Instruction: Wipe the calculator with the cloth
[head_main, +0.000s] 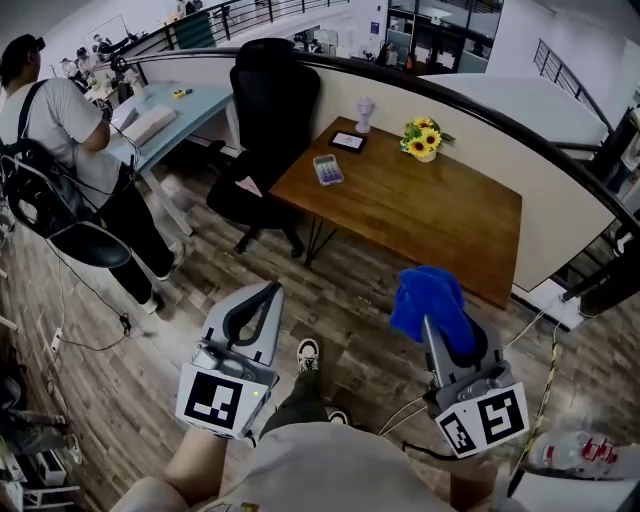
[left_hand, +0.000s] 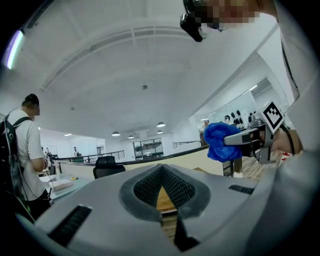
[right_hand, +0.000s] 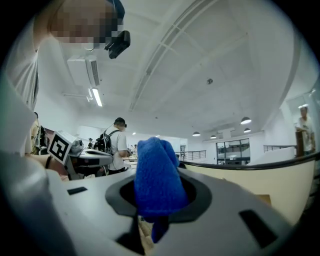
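The person stands on a wood-plank floor (head_main: 120, 400), well apart from a brown wooden table (head_main: 430, 215), with both grippers raised in front of the body. The left gripper (head_main: 270, 292) has its 2 jaws pressed together at the tips, with nothing between them. In the left gripper view only a narrow wedge of table shows behind the ribbed pads (left_hand: 145, 186).

The right gripper (head_main: 432, 335) is clamped on a blue cloth (head_main: 428, 298), which bunches up above the jaws and hangs a little below them.

The calculator (head_main: 327, 169) lies flat near the table's far left corner, far from both grippers and untouched. Just beyond it lies a dark tablet (head_main: 347, 141), with a small white fan-like object (head_main: 364, 113) behind that and a pot of sunflowers (head_main: 424, 138) to the right. A black office chair (head_main: 268, 110) stands at the table's left end. Further left stands a person with a backpack (head_main: 60, 150).
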